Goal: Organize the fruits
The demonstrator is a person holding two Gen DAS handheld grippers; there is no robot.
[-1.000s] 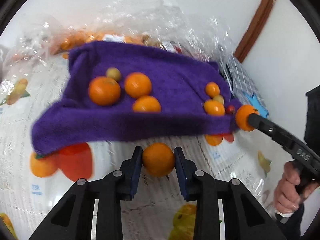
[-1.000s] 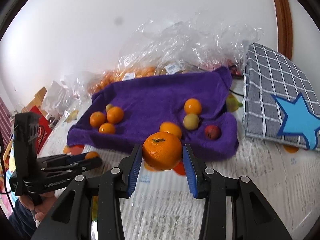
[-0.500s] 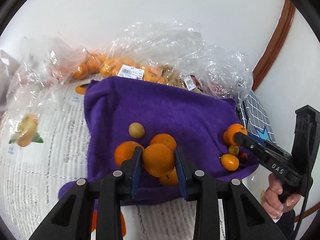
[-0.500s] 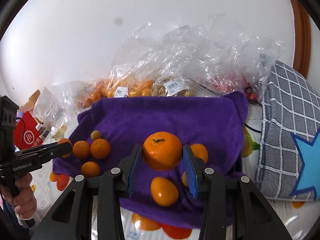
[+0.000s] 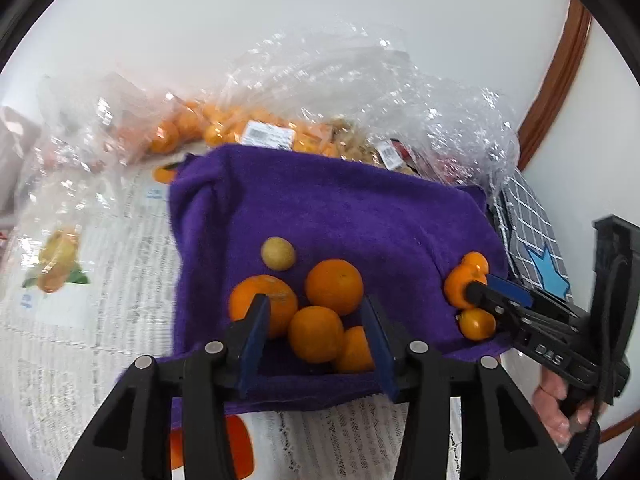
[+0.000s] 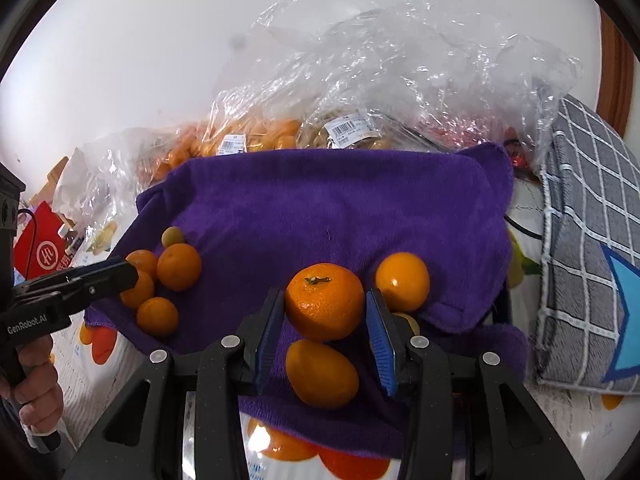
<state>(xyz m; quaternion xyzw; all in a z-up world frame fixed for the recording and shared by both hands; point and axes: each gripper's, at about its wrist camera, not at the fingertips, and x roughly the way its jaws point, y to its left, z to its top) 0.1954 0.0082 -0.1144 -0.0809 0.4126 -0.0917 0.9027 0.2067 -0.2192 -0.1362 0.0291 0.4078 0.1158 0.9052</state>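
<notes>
Fuzzy purple towel covering fruit-print tablecloth | left gripper opening, pads clear of smooth mandarin | right gripper clenching dimpled mandarin

Both wrist cameras look steeply down, close over the purple towel. Each view catches the other's gripper at its edge.

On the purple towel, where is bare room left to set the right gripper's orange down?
The purple towel is bare across its middle and back, from the plastic bags forward to the fruit. The left front corner is crowded with a cluster of oranges; the right front holds the right gripper's orange and its neighbours.
</notes>
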